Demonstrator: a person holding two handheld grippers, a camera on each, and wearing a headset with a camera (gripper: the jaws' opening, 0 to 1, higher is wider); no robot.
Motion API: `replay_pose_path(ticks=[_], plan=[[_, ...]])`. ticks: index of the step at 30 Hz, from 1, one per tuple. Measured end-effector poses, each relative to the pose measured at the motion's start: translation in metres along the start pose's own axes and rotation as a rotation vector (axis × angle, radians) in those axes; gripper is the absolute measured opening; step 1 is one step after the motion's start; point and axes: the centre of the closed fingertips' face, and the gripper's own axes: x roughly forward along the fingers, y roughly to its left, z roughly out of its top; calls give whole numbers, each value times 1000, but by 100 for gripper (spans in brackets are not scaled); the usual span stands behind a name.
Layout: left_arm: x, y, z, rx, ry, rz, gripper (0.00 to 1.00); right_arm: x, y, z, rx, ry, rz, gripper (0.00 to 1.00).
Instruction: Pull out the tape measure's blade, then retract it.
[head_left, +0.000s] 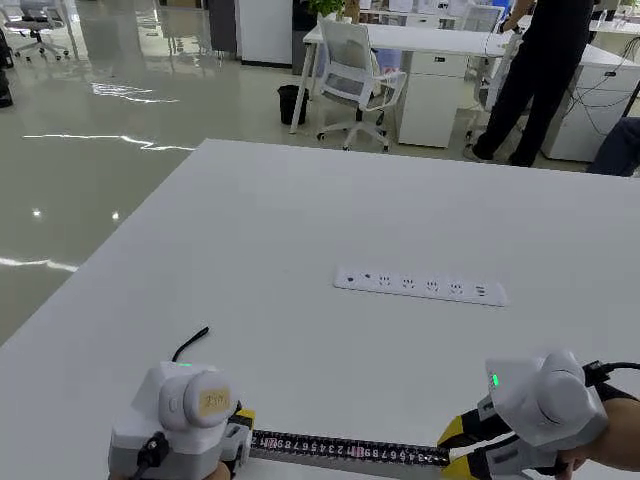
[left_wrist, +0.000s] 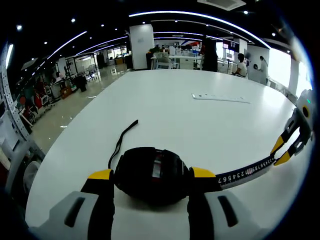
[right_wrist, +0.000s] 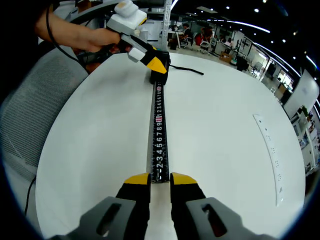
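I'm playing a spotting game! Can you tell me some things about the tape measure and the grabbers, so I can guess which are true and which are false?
1. The left gripper is shut on the round black tape measure case. True.
2. The black numbered blade is fully inside the case. False: it stretches over the white table to the right gripper, which pinches its end.
3. The long white power strip lies on the blade. False: it lies apart, farther across the table.
4. A thin black strap trails from the case. True.

White desk (head_left: 400, 220) occupies the foreground. Beyond the desk's far edge: glossy pale floor (head_left: 100, 120) reflecting lights, white office chair (head_left: 355, 80), black bin (head_left: 291, 103), second desk (head_left: 440, 40). Curved light strips (left_wrist: 170, 12) run above the desk.
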Motion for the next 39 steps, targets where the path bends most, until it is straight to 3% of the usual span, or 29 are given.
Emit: replay_pose_path(ticks=[39], plan=[[0,-1,-3,40,10,4,55,4,-2,18,-20,-11,1,14]])
